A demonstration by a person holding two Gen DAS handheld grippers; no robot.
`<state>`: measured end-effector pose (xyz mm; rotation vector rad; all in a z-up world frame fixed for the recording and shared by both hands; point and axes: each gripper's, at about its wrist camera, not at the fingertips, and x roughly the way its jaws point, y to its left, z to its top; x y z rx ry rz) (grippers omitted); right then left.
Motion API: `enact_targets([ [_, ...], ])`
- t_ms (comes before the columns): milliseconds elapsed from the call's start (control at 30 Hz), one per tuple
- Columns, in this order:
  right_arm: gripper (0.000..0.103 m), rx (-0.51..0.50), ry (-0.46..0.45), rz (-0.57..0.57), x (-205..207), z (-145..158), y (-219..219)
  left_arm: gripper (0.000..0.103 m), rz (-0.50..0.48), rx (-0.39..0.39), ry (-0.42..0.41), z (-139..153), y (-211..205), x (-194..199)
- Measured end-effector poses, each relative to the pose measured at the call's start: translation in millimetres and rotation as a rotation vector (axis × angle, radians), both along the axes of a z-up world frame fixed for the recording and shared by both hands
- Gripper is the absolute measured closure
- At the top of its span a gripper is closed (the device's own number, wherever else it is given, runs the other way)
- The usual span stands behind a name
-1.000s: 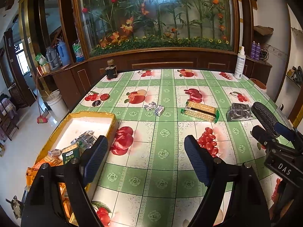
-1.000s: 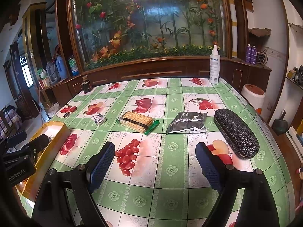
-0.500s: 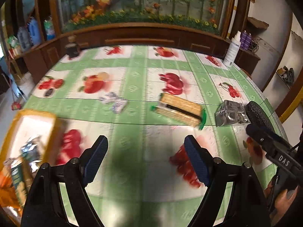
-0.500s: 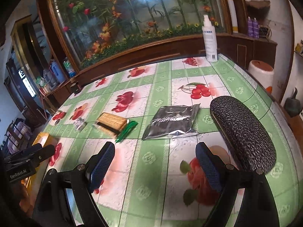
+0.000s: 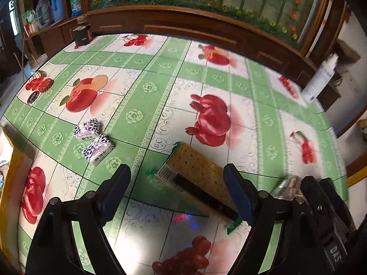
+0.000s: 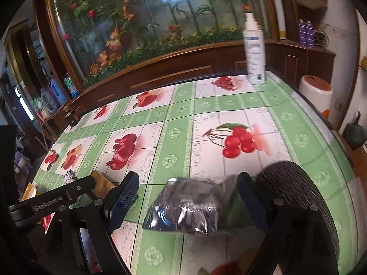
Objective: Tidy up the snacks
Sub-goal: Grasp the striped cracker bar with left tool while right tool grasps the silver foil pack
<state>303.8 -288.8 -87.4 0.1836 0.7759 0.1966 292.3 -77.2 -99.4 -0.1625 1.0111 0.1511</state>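
While you held both tools over the table point(image 5: 151, 87), your left gripper point(image 5: 176, 183) had its jaws spread apart with nothing pressed between the pads; the cracker packet point(image 5: 195, 171) lay flat on the cloth in the gap, its near end hidden behind the right finger, and I could not tell whether that finger touched it. Your right gripper point(image 6: 188, 194) likewise stood wide apart above the silver foil pouch point(image 6: 183, 206), which lay on the table toward its right side; no pad was seen pressing on it. Just beside the pouch, nearer the right edge, lay the black textured case point(image 6: 298, 188). Left of the cracker packet, apart from it, two small black-and-white wrapped sweets point(image 5: 94, 139) lay together. At the table's left edge you had the yellow box point(image 5: 9, 183), only partly in view. At the far right corner a white spray bottle point(image 6: 253, 50) stood upright; at the far left corner a dark jar point(image 5: 81, 34) stood.
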Motion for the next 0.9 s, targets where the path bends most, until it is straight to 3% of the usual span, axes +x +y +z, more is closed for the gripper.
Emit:
enact_targets([
  [267,0.013,-0.045,0.074,0.105,-11.7,-11.9,16.9,0.017,-0.150,0.080,0.018,-1.1,1.0,-6.2],
  [467,0.013,-0.056,0.131,0.195,-46.6,-15.8,25.6,0.017,-0.321,0.150,0.025,2.7,16.4,-50.3],
  [567,0.014,-0.064,0.081,0.223,-62.8,-4.5,29.3,0.018,-0.404,0.178,0.032,4.6,29.0,-78.9],
  [667,0.014,-0.157,0.001,0.172,-61.6,8.2,35.7,0.019,-0.340,0.109,0.046,7.9,46.3,-87.2],
  [767,0.014,-0.158,0.024,0.181,-39.8,7.0,43.1,0.019,-0.267,-0.010,0.046,11.0,55.4,-95.1],
  [900,0.014,-0.238,0.055,0.175,-18.2,-6.3,49.4,0.019,-0.146,-0.080,0.073,-0.2,60.6,-97.7],
])
